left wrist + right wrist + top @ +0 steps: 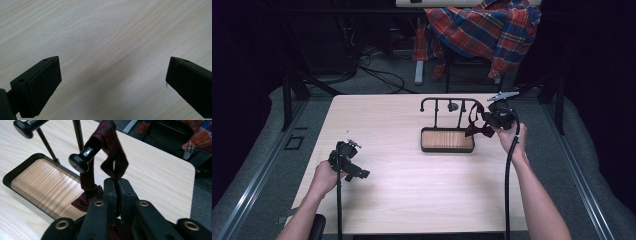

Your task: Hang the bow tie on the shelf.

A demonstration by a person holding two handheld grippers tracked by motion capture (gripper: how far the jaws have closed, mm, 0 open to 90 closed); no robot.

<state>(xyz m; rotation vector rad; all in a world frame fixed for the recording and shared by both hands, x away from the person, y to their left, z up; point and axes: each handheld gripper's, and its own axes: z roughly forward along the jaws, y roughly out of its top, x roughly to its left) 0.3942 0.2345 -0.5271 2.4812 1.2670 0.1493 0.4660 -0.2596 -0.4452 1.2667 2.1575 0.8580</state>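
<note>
A black metal stand (447,106) with knobbed pegs rises from a wooden tray base (447,139) near the table's back middle. A dark red bow tie (477,125) hangs by its strap from the stand's right peg (79,161). My right gripper (492,120) is shut on the strap (113,157) just beside that peg, and the bow (82,201) dangles below it. My left gripper (354,170) hovers over the table's front left with its jaws wide apart over bare wood (112,50), holding nothing.
The light wooden table (412,185) has rounded corners. A chair draped with a red and blue plaid shirt (484,25) stands behind the table. Cables lie on the floor at the back. Dark frames flank both sides.
</note>
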